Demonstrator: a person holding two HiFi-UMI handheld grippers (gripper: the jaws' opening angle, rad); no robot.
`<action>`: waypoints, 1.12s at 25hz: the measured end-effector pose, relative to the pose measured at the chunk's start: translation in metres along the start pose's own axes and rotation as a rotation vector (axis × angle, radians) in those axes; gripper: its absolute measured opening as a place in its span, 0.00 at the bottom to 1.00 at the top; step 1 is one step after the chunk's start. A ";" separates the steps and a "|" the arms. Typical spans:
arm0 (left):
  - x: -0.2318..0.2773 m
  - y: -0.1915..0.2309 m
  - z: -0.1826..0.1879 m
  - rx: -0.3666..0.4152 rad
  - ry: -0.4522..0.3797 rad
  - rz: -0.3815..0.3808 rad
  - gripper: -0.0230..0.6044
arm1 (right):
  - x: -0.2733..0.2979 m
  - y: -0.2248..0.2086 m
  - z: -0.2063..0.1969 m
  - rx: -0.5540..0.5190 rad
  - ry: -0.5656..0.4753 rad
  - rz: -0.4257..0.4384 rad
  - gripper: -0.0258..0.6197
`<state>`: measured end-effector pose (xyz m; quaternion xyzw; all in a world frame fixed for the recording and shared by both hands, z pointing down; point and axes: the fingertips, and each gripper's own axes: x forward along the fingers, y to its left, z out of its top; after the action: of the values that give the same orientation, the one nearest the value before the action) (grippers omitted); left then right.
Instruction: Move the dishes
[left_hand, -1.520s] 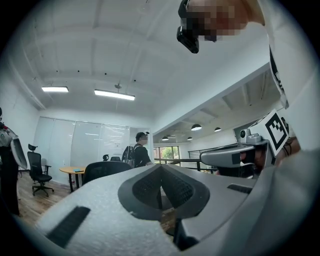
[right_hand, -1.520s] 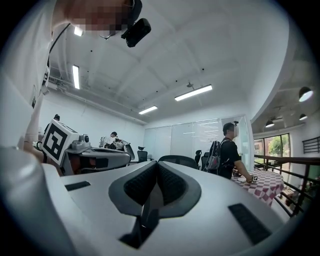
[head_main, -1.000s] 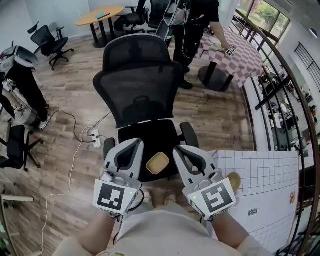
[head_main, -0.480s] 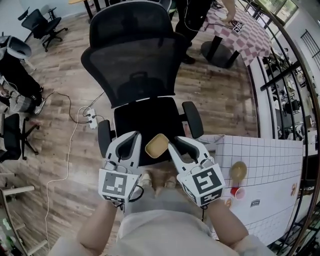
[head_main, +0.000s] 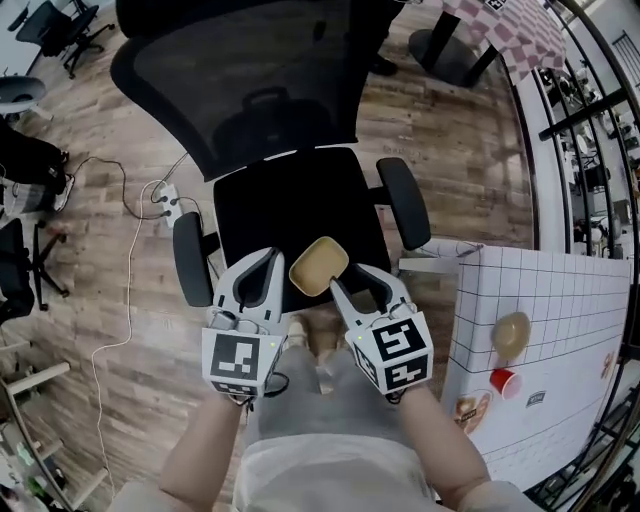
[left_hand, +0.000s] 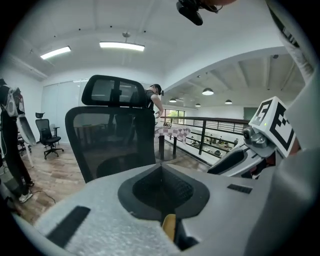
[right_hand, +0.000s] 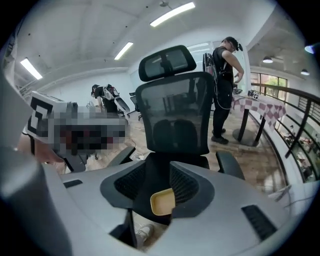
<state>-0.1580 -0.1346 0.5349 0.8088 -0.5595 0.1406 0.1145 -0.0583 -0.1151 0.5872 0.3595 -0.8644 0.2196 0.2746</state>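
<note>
Office chair (head_main: 290, 195) fills the view. Both grippers have dropped to its seat front.
Left gripper (head_main: 266, 258): jaws together, nothing clamped.
Right gripper (head_main: 355, 278): jaws have just been opening and now stand apart. Yellow dish (head_main: 318, 265) lies between them on the chair's front edge.
Reads as a release. Tan bowl (head_main: 511, 335), well right of the chair, is likely next.

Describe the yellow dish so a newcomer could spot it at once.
Find the black mesh office chair on the wooden floor. At the front edge of its seat is a shallow pale-yellow dish. It is squarish with rounded corners, unlike the round tan bowl and red cup on the white gridded table to the right.
</note>
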 end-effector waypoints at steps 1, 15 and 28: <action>0.007 0.001 -0.013 0.001 0.009 -0.004 0.06 | 0.011 -0.004 -0.014 0.006 0.018 -0.006 0.28; 0.088 -0.018 -0.184 -0.025 0.191 -0.082 0.06 | 0.124 -0.051 -0.181 0.232 0.240 -0.021 0.32; 0.128 -0.010 -0.283 -0.038 0.338 -0.066 0.06 | 0.192 -0.071 -0.282 0.528 0.372 -0.095 0.32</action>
<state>-0.1343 -0.1462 0.8442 0.7891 -0.5082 0.2600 0.2267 -0.0295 -0.0945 0.9336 0.4119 -0.6948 0.4849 0.3352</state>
